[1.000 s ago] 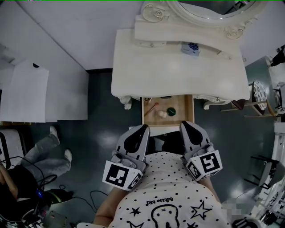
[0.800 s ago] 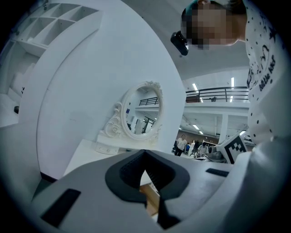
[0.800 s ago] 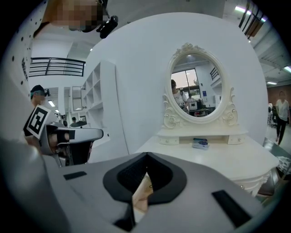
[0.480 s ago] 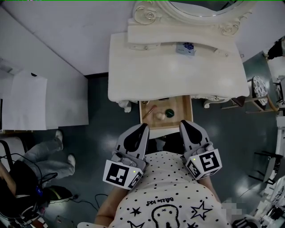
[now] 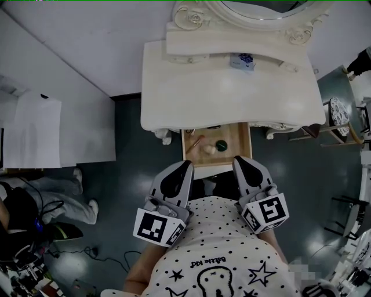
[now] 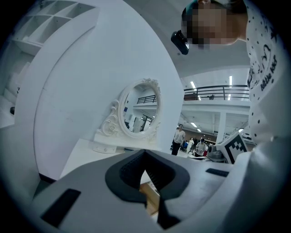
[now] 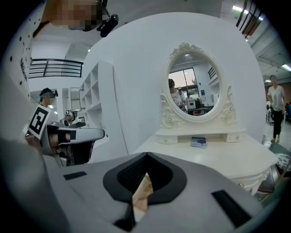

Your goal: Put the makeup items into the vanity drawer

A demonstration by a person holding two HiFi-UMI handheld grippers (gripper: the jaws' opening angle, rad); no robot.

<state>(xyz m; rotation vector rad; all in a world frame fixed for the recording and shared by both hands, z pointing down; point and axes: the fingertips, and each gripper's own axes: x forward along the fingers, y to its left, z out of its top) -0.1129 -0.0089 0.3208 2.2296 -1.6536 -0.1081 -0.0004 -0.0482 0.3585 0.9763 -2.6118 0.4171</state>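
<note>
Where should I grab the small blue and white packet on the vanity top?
Probably by its left and right ends, from above: the small blue-and-white packet lies flat on the cream vanity top, with the carved mirror base close behind.

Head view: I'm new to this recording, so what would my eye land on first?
The white vanity with its ornate oval mirror fills the upper middle. Below its front edge the open wooden drawer holds a green round item, a pale round item and a thin stick. Nearest the camera, the left gripper and right gripper sit shut and empty.
</note>
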